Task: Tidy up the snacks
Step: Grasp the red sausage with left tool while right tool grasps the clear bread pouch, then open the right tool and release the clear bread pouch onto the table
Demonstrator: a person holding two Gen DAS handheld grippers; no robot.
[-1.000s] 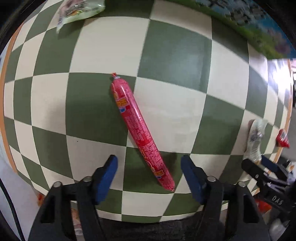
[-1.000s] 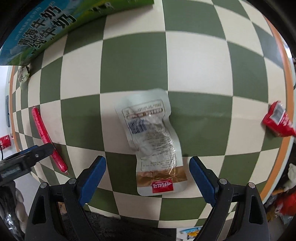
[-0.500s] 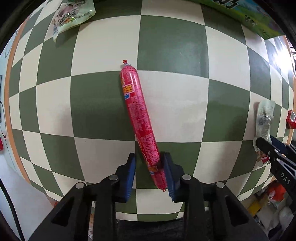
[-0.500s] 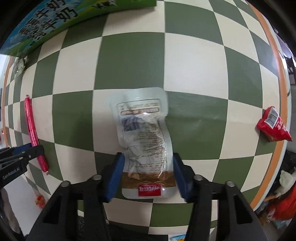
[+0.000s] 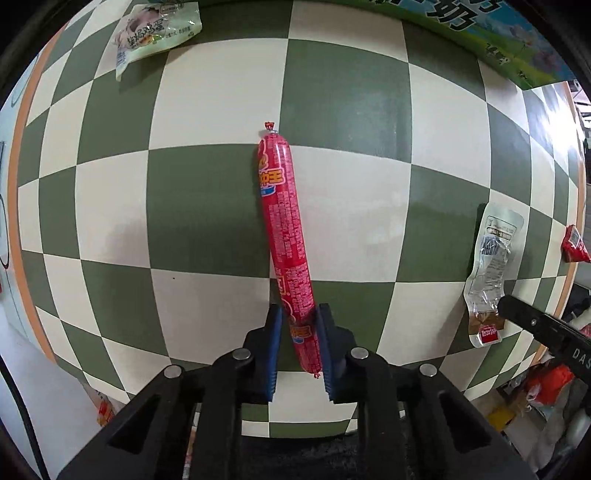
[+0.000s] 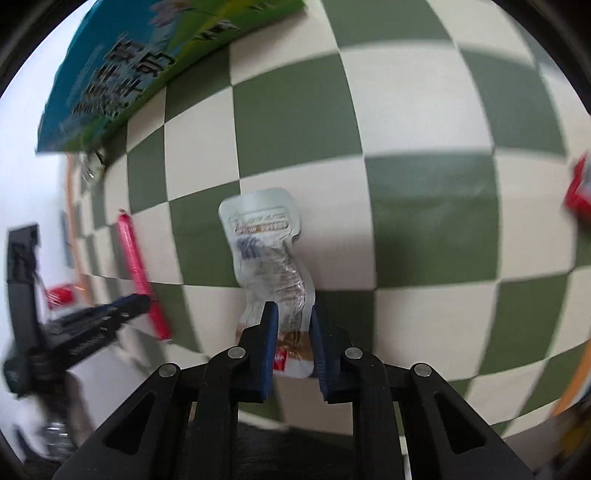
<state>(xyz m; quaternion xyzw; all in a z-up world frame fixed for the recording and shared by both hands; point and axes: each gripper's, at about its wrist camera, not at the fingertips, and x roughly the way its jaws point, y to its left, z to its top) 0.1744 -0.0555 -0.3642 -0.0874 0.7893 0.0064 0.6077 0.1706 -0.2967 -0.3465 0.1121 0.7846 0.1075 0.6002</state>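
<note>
The red sausage stick point(image 5: 286, 236) lies mid-table on the green-and-cream checked table point(image 5: 369, 110), its near end pinched by the left gripper point(image 5: 298, 332), whose jaws have just been closing onto it. The right gripper point(image 6: 290, 332), likewise just closing, clamps the near end of a clear sealed snack pouch point(image 6: 271, 266) nearer the table's right edge. Lifting both straight up and slowly should keep the long stick from swinging. Only the left view shows the pale-green packet point(image 5: 155, 33) at the far-left corner

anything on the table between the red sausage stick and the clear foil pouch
Nothing: between the red sausage stick and the clear foil pouch the left wrist view shows only bare checkered tablecloth.
</note>
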